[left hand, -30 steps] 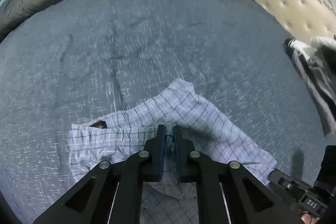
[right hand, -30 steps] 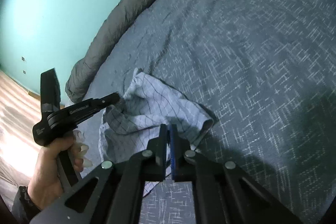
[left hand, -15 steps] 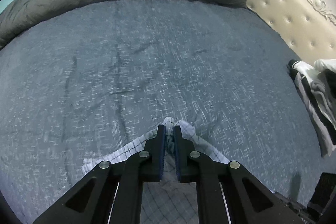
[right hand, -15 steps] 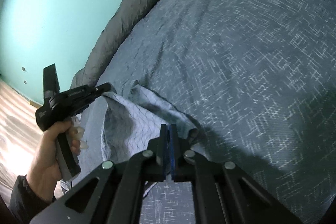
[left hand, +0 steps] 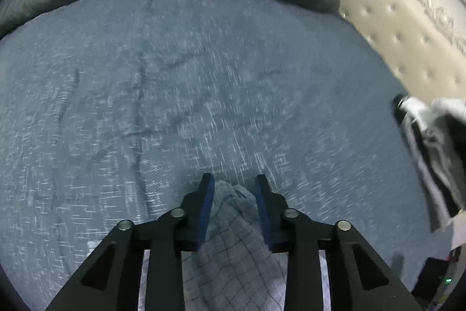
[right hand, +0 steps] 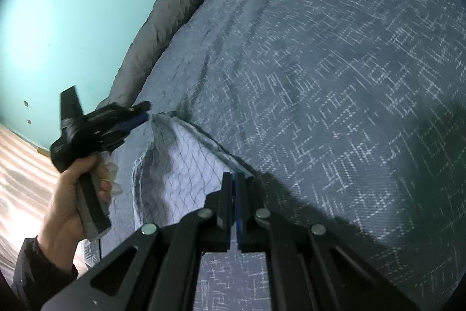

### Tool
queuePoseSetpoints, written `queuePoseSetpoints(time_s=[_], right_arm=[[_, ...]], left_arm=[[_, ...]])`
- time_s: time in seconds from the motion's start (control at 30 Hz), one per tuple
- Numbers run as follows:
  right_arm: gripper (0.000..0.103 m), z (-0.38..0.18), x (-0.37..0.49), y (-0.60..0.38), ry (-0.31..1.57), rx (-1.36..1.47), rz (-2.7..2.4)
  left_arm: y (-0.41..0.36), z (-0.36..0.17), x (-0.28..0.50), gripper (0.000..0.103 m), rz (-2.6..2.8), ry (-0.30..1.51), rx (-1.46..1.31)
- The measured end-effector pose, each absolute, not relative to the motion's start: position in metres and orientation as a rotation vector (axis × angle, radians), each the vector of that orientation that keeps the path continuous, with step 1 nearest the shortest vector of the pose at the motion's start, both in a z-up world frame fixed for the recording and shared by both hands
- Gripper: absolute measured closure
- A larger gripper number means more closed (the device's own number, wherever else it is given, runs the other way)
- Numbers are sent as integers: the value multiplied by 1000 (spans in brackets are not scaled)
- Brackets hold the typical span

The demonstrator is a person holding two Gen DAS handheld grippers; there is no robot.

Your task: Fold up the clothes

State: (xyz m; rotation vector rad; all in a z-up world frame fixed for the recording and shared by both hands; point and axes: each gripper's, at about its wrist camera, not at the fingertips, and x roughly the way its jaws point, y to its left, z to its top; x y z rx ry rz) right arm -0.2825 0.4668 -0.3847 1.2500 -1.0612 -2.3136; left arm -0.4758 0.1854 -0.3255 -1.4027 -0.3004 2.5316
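Now the left gripper (left hand: 234, 184) has just been opening, its jaws apart around the pale checked cotton garment (right hand: 186, 162) lying on the blue-grey flecked bed cover (right hand: 320, 63), while the right gripper (right hand: 234, 179) pinches an edge shut; release both evenly so the fold stays flat.

Both tools are matte black, with angular linkage arms, triangular cut-outs and round silver screws. The left gripper (left hand: 234, 179) has blue pads (left hand: 207, 209); the right gripper (right hand: 233, 175) shows the same blue. At lower left, the hand (right hand: 70, 200) wears a dark sleeve (right hand: 38, 273).
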Motion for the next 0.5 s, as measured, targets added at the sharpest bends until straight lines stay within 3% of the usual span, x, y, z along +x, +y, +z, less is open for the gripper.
queuePoseSetpoints(time_s=[0.3,0.5], right_arm=[[102,-385,-277,471,-1072,1253,-2314],[101,-384,-274,476,-1073,1249,-2318]], left_arm=[[121,-327,-438,66,2573,-216,-1457],[76,-340,-405,66,2591,-325,-1470]])
